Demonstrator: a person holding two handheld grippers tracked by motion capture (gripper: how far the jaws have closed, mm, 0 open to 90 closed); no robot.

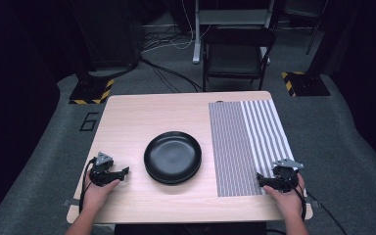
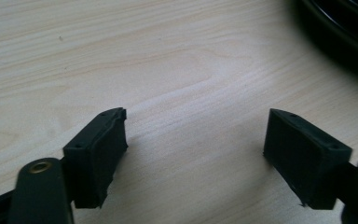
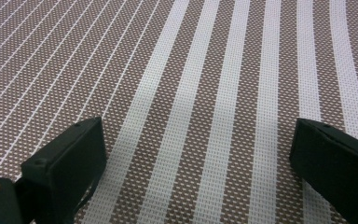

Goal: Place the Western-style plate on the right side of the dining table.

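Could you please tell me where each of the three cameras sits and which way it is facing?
High view: above the person's side, looking forward and down on the table; forearms, hands, left gripper and right gripper show.
Left gripper view: rides that gripper, looking along its open fingers over bare wood toward the black plate.
Right gripper view: looks along its open fingers onto the striped placemat.
Shared: the high view also shows plate and placemat.

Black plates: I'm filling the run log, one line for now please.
black plates: stacked, mid-table, untouched | left gripper: open, on table | right gripper: open, over striped placemat
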